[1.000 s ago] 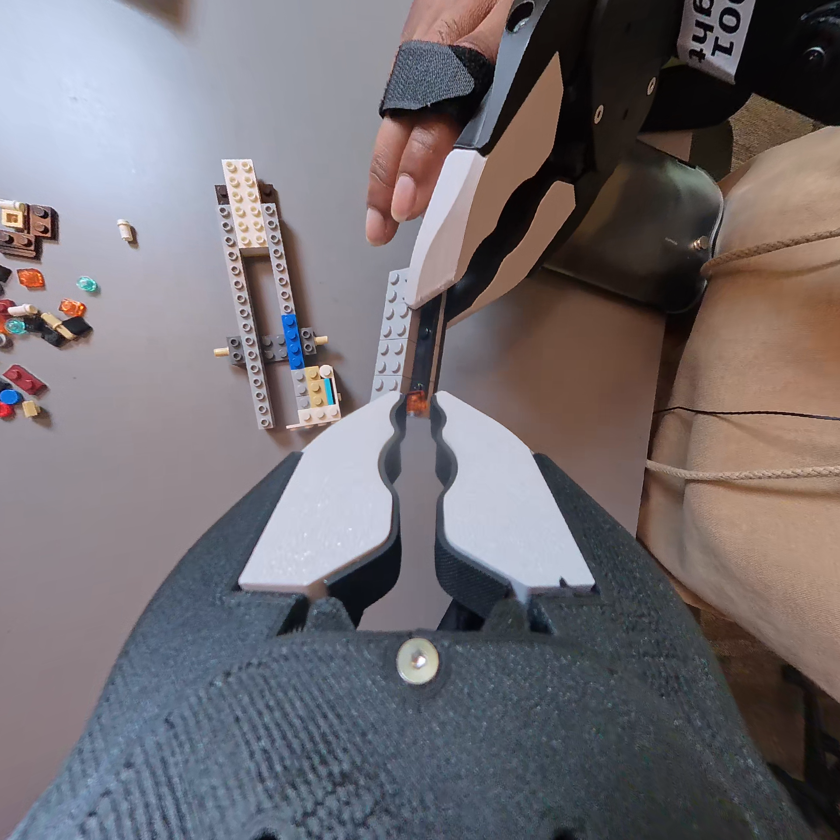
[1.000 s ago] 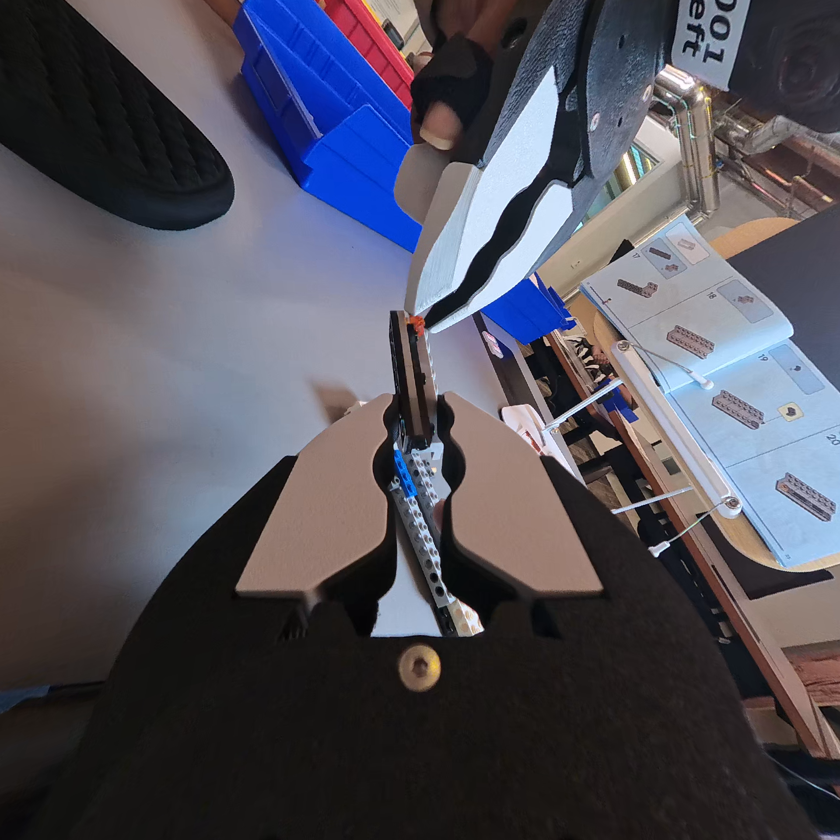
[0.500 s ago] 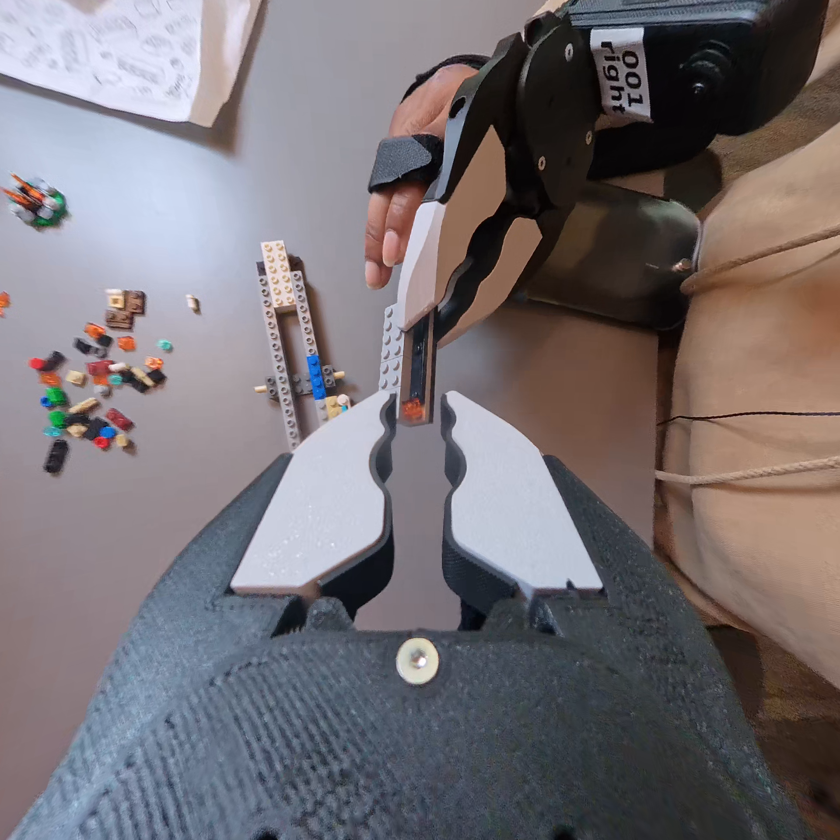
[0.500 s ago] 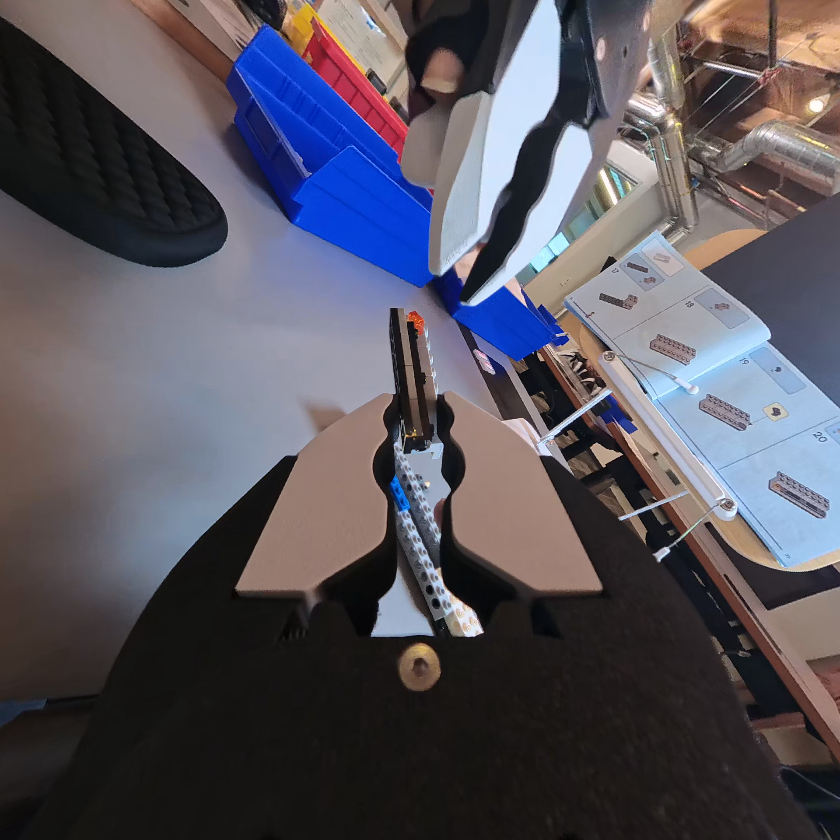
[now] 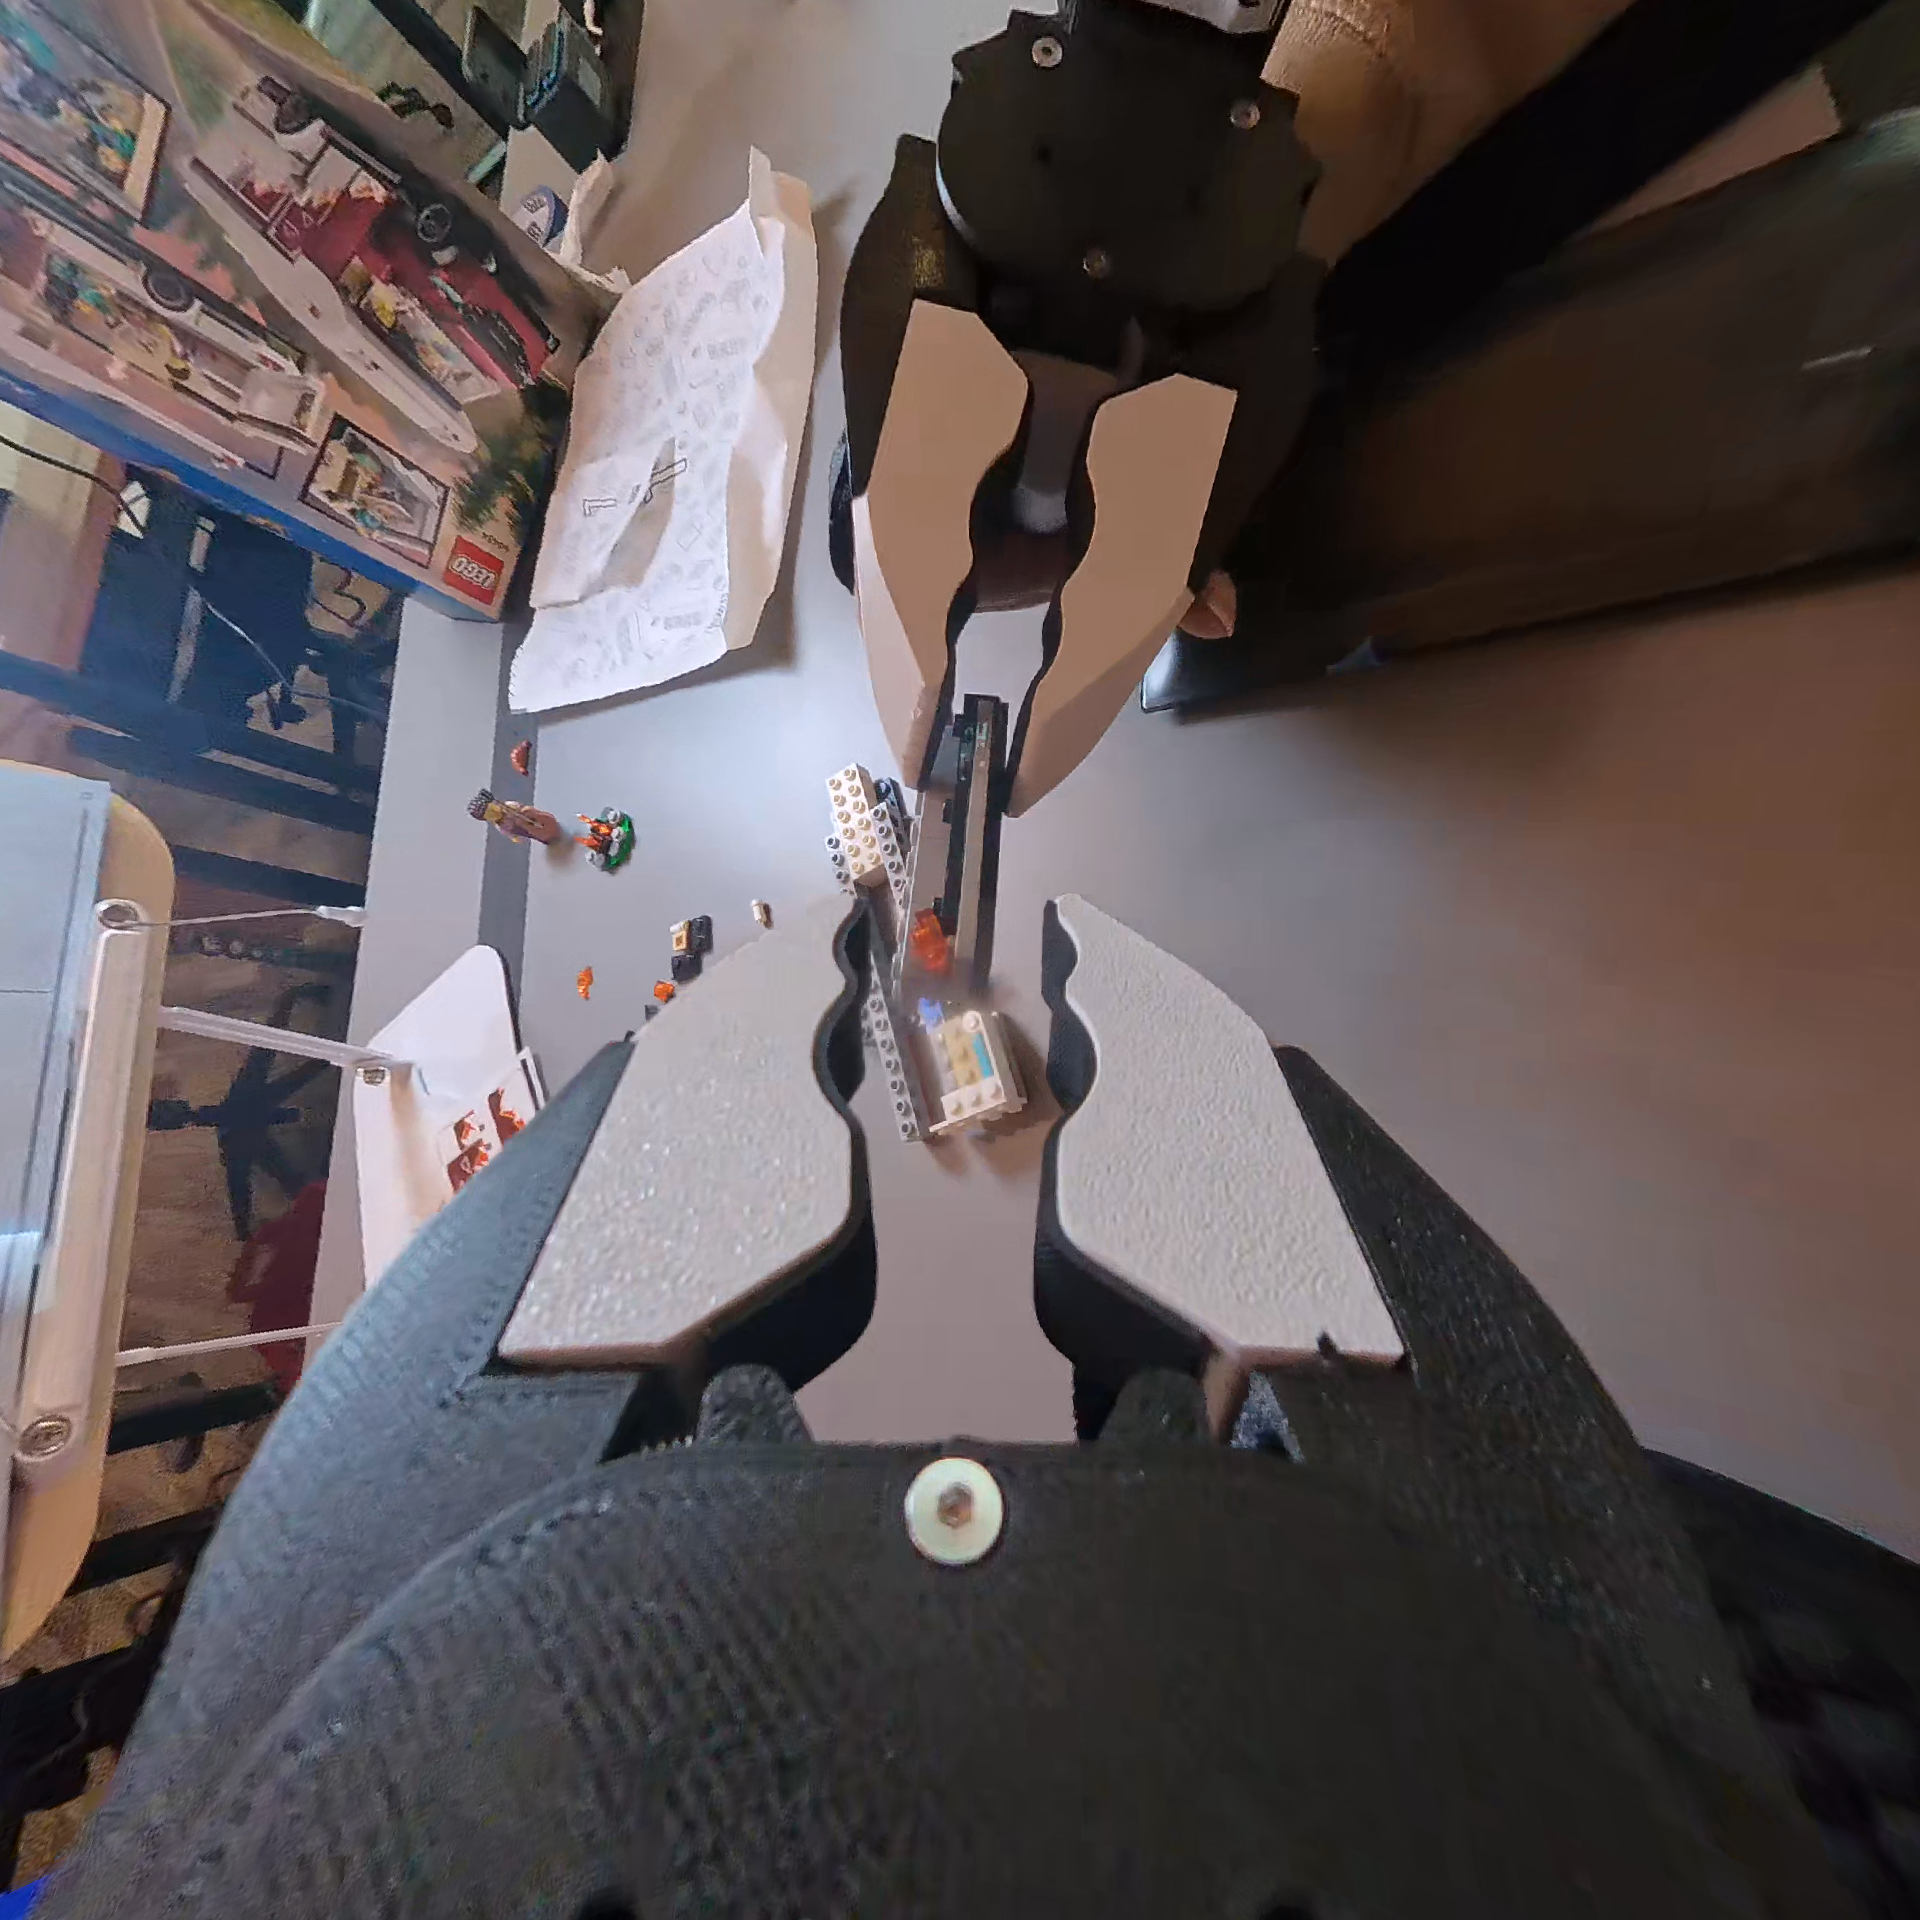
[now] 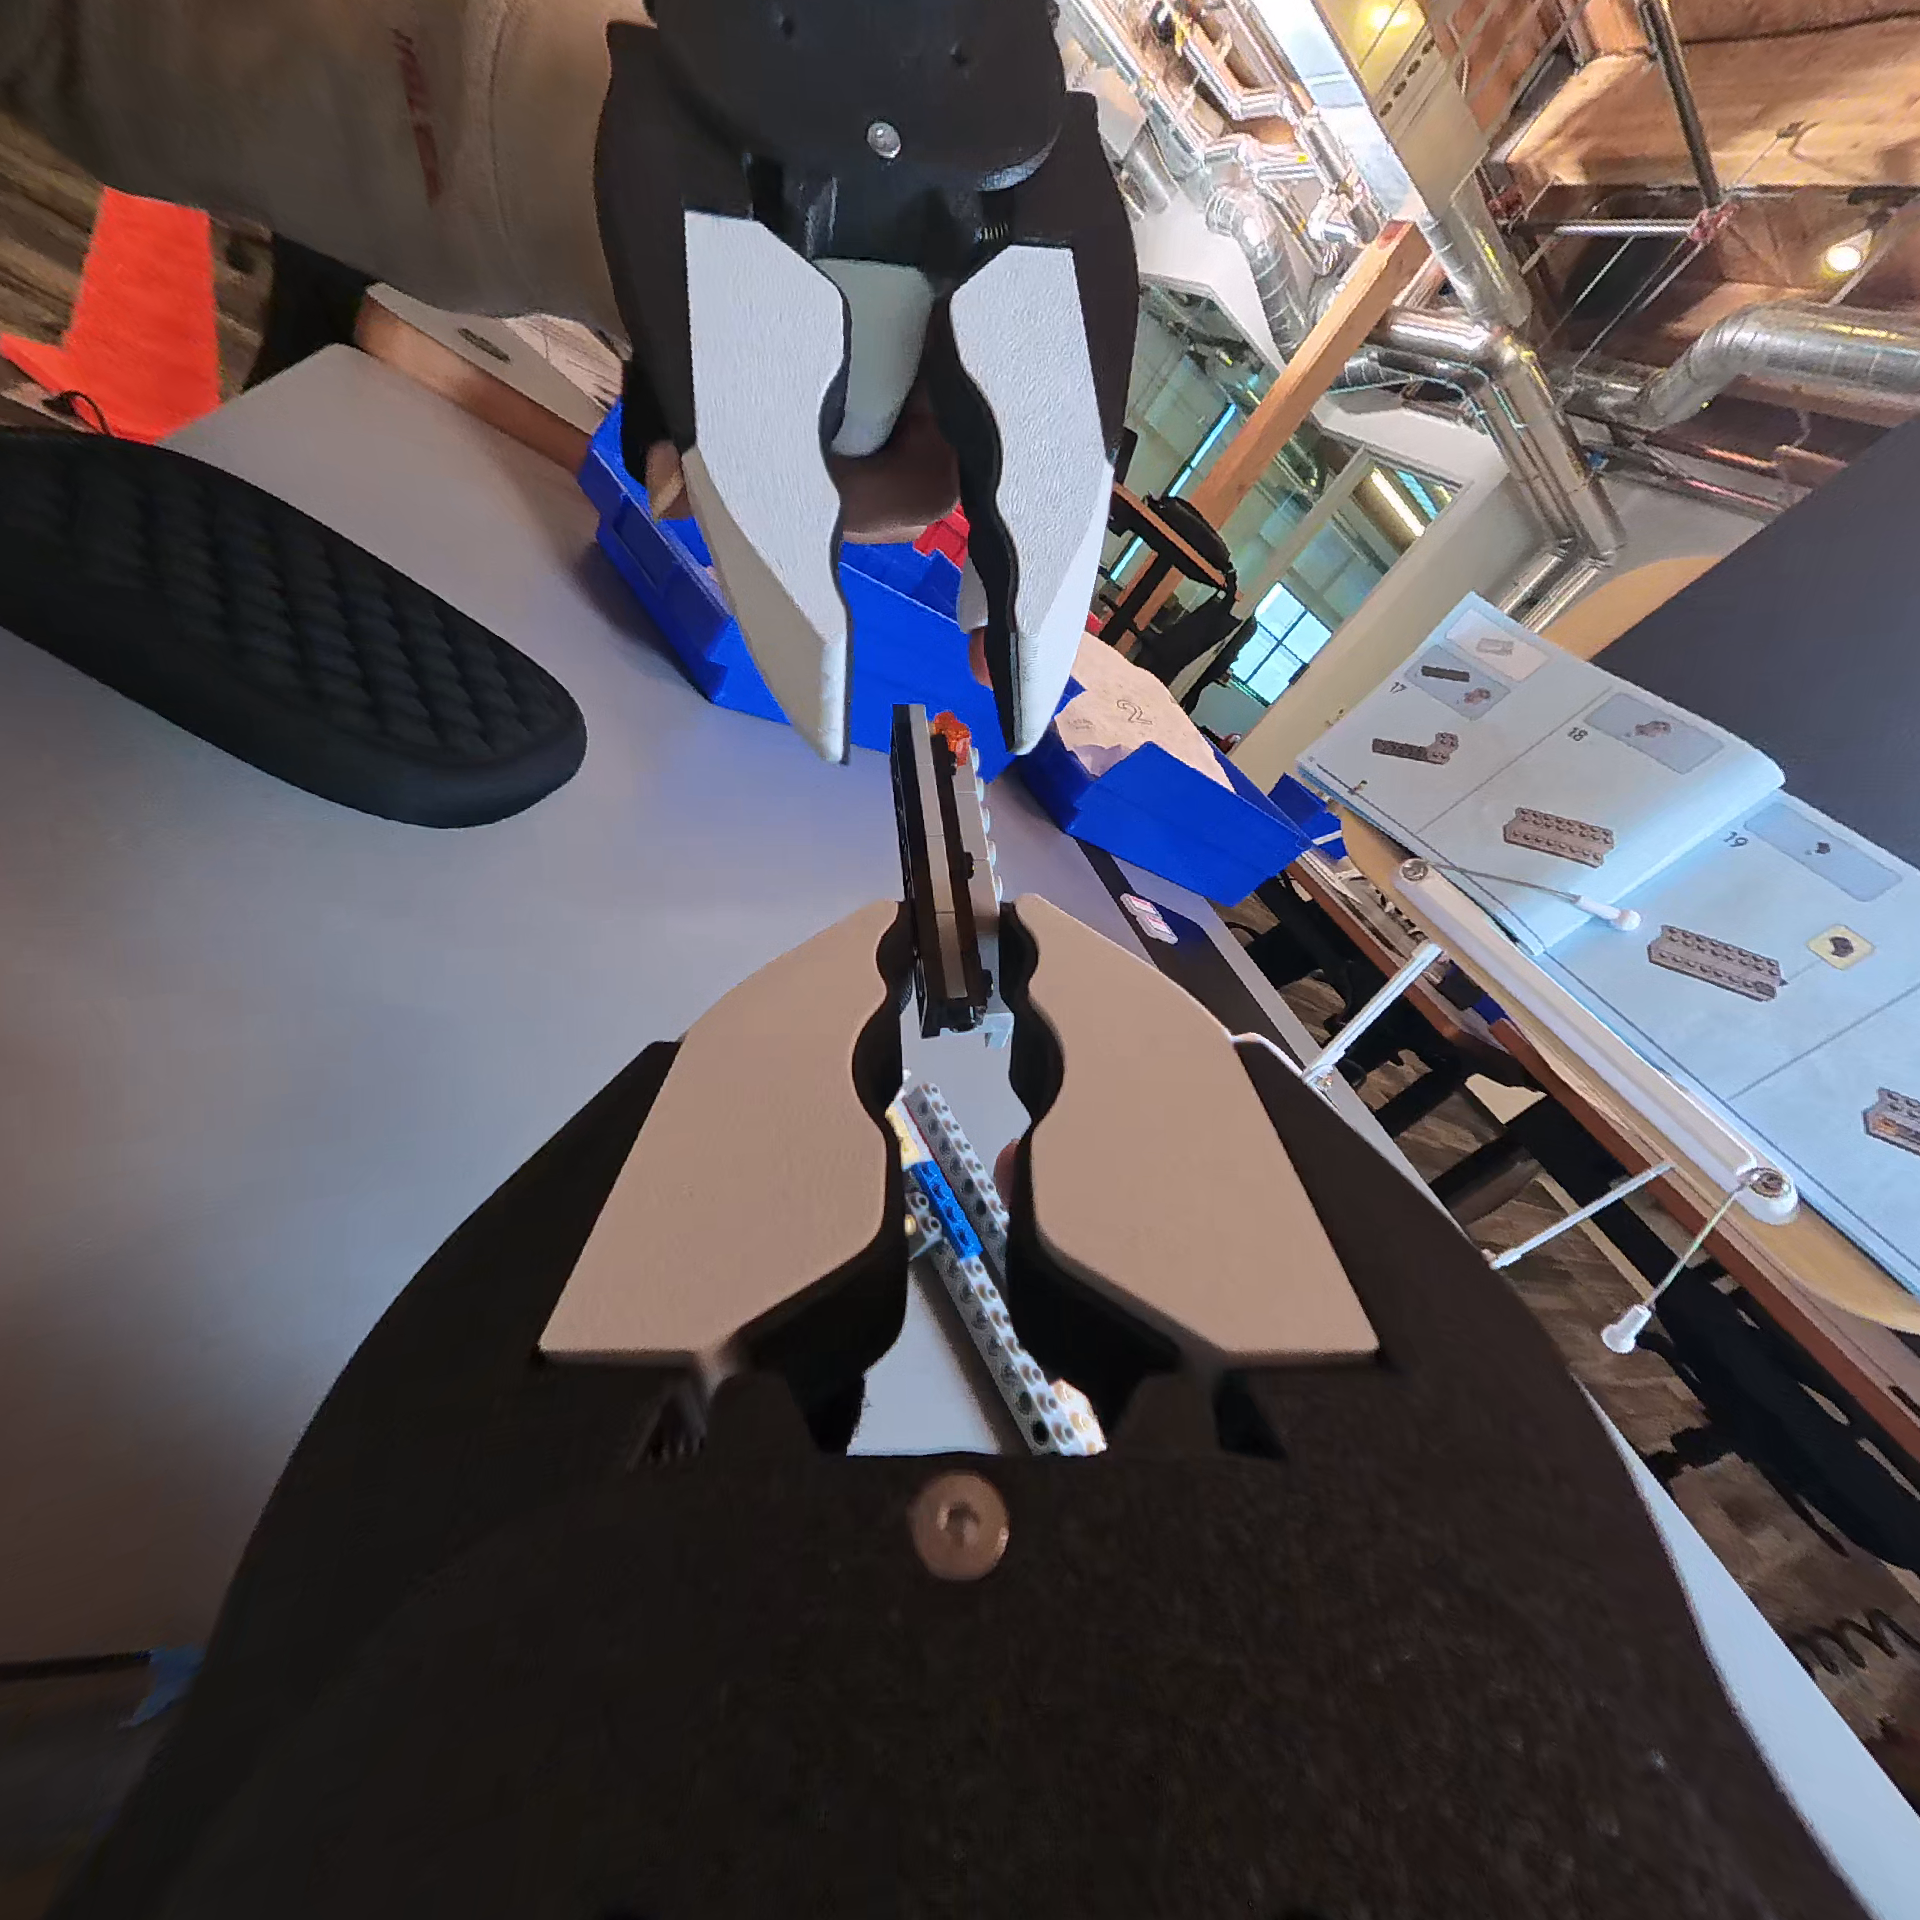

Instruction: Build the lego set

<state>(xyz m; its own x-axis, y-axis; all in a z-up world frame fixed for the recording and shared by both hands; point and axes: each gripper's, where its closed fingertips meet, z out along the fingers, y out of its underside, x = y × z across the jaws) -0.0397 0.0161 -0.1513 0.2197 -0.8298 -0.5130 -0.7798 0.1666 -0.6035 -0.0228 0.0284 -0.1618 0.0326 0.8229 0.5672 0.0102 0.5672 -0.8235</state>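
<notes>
My right gripper (image 6: 954, 920) is shut on a long black and grey lego strip (image 6: 940, 852) and holds it on edge above the grey table (image 6: 312, 1039). A small orange piece (image 6: 951, 732) sits on the strip's far end. My left gripper (image 5: 951, 925) is open and empty, with its fingertips on either side of that orange end (image 5: 930, 948) and not touching it. In the left wrist view the right gripper (image 5: 964, 784) faces me with the strip (image 5: 961, 862) in it. The grey chassis build (image 5: 951, 1070) with tan, blue and white parts lies on the table under the strip.
Loose small pieces (image 5: 681, 951) and a small figure (image 5: 603, 831) lie left of the chassis. A paper bag (image 5: 675, 468) and the set's box (image 5: 260, 312) lie beyond. Blue bins (image 6: 1143, 821), a black textured pad (image 6: 260, 644) and an open instruction booklet (image 6: 1662, 883) show in the right wrist view. My left and right fingertips are right by each other.
My left gripper was shut on the orange piece at the strip's end; it has let go, opened wide and drawn back. The right gripper still holds the strip.
</notes>
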